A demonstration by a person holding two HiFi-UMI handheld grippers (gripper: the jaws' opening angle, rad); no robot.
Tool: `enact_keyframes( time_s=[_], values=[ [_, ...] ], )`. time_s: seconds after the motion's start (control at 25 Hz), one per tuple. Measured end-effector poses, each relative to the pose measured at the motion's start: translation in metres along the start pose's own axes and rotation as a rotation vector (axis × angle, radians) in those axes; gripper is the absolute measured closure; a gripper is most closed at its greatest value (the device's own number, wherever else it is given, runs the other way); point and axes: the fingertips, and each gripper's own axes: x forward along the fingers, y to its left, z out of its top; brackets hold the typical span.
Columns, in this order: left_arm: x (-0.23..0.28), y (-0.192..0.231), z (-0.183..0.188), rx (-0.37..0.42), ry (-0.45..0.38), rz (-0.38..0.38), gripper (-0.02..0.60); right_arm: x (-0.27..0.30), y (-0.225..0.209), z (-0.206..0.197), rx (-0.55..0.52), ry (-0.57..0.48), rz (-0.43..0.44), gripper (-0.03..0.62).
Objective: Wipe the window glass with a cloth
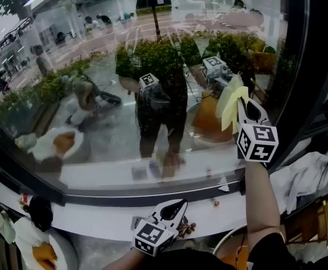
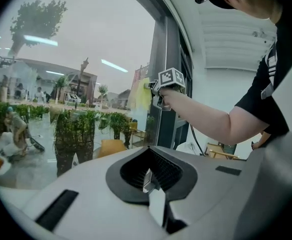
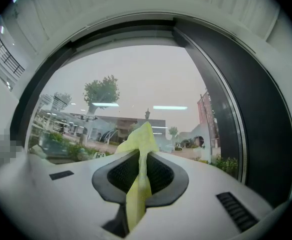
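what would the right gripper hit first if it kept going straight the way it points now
Most likely the large clear window glass. The right gripper is shut on a soft yellow cloth that sticks out past its jaws, so the cloth would press the pane first; the remaining gap is unclear.

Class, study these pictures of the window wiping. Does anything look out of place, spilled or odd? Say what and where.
Only small litter stands out: a white scrap and a reddish bit lie loose on the white sill below the glass. The yellow cloth is pinched in the right gripper.
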Motion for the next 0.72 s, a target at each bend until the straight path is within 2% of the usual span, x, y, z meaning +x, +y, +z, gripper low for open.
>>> enact_keyframes(
  time_s=[0.24, 0.52, 0.72],
  values=[
    [-0.027, 0.005, -0.022, -0.026, 0.02, 0.054, 0.574, -0.014, 0.025, -0.011, 0.067, -0.029, 0.06, 0.542],
    [-0.085, 0.019, -0.042, -0.03, 0.007, 0.084, 0.574, -0.062, 0.127, -0.032, 0.131, -0.018, 0.17, 0.542],
    [-0.143, 0.032, -0.056, -0.045, 0.0, 0.107, 0.574, -0.104, 0.201, -0.043, 0.149, 0.022, 0.206, 0.542]
  ],
)
